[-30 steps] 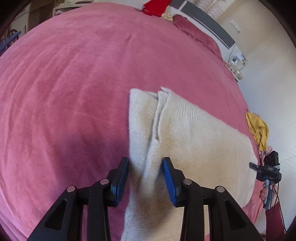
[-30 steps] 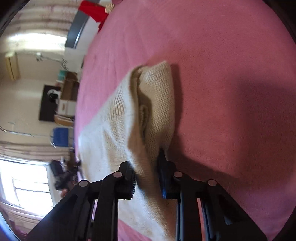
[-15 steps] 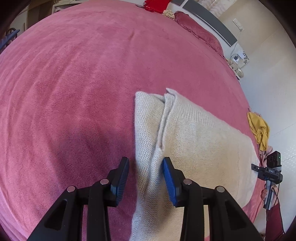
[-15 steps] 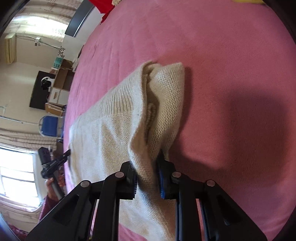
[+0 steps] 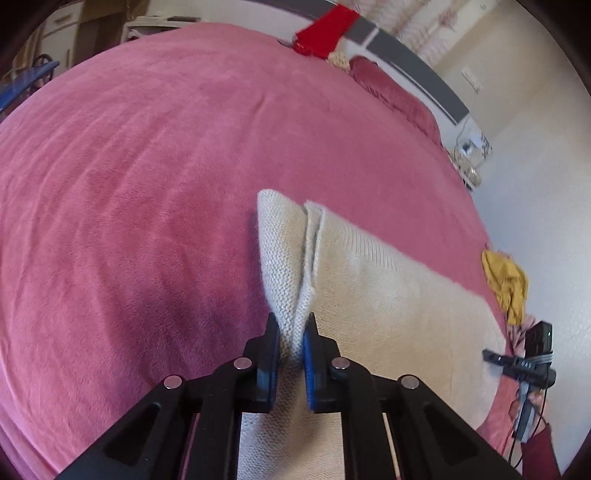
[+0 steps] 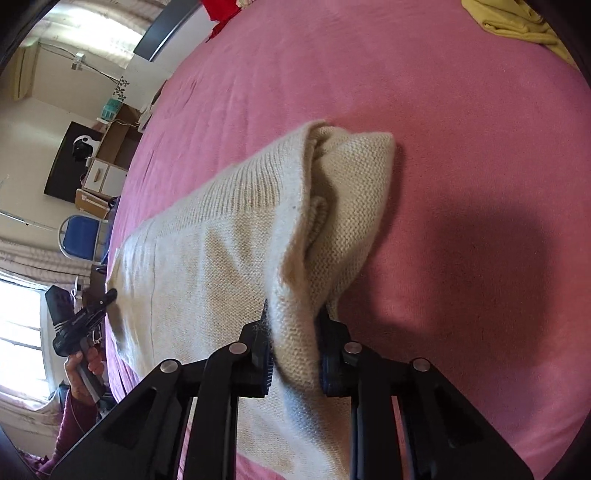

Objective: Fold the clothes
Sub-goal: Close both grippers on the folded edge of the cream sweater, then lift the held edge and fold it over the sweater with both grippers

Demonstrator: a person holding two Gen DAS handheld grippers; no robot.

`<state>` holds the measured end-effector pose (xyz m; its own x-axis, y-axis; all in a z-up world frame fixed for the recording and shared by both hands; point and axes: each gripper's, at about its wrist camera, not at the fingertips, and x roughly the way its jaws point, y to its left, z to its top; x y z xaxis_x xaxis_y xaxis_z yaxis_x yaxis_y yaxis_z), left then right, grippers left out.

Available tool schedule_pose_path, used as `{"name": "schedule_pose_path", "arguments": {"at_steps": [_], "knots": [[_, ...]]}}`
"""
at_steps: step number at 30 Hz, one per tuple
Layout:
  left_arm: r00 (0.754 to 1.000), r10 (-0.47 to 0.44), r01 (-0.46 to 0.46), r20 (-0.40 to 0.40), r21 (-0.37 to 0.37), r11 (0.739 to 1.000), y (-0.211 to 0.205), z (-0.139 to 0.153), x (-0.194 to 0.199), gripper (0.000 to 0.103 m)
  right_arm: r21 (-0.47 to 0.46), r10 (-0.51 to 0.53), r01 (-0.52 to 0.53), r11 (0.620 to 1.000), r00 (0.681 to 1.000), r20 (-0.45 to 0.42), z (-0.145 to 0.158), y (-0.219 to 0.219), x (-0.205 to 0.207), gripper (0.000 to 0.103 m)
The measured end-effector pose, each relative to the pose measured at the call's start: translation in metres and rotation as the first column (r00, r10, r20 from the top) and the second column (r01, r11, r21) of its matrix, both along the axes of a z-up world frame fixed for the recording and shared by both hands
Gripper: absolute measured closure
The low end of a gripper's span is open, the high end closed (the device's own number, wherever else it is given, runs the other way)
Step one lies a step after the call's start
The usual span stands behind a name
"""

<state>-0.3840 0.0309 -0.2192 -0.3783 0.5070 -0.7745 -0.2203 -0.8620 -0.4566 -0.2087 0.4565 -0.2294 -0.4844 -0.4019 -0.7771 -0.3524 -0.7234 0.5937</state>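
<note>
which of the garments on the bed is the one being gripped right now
The cream knit sweater: both the left gripper and right gripper are pinched on its edge. The yellow garment and red garment lie untouched elsewhere.

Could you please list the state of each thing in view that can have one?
Cream knitted sweater: partly folded, flat on the pink bedspread, both near corners pinched.
Left gripper: shut on the sweater.
Right gripper: shut on the sweater.
Yellow garment: crumpled at the bed's edge.
</note>
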Motion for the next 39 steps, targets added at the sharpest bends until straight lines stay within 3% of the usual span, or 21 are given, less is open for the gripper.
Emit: {"name": "schedule_pose_path", "arguments": {"at_steps": [8, 16, 18, 25, 31, 36, 39], "knots": [[0.993, 0.06, -0.045, -0.106, 0.137, 0.989, -0.023, 0.045, 0.056, 0.093, -0.045, 0.029, -0.032, 0.998, 0.997, -0.073, 0.018, -0.01, -0.013, 0.084], [0.986, 0.102, -0.069, -0.131, 0.233, 0.97, -0.062, 0.071, 0.099, 0.093, -0.114, 0.064, -0.081, 0.99, 0.987, -0.148, 0.034, -0.028, -0.028, 0.084], [0.981, 0.125, -0.082, -0.145, 0.272, 0.959, -0.075, 0.081, 0.112, 0.093, -0.169, 0.064, -0.095, 0.981, 0.982, -0.177, 0.037, -0.035, -0.03, 0.084], [0.951, 0.232, -0.167, -0.206, 0.291, 0.942, -0.151, 0.116, 0.16, 0.093, -0.242, 0.196, -0.258, 0.935, 0.948, -0.251, 0.055, -0.112, -0.067, 0.085], [0.89, 0.38, -0.315, -0.25, 0.266, 0.911, -0.239, 0.14, 0.206, 0.093, -0.264, 0.337, -0.422, 0.867, 0.888, -0.314, 0.072, -0.212, -0.108, 0.085], [0.802, 0.538, -0.458, -0.259, 0.311, 0.833, -0.304, 0.151, 0.227, 0.093, -0.244, 0.451, -0.554, 0.796, 0.812, -0.37, 0.099, -0.306, -0.146, 0.085], [0.772, 0.578, -0.513, -0.264, 0.277, 0.812, -0.329, 0.147, 0.238, 0.093, -0.212, 0.521, -0.617, 0.758, 0.768, -0.373, 0.109, -0.356, -0.166, 0.085]]}}
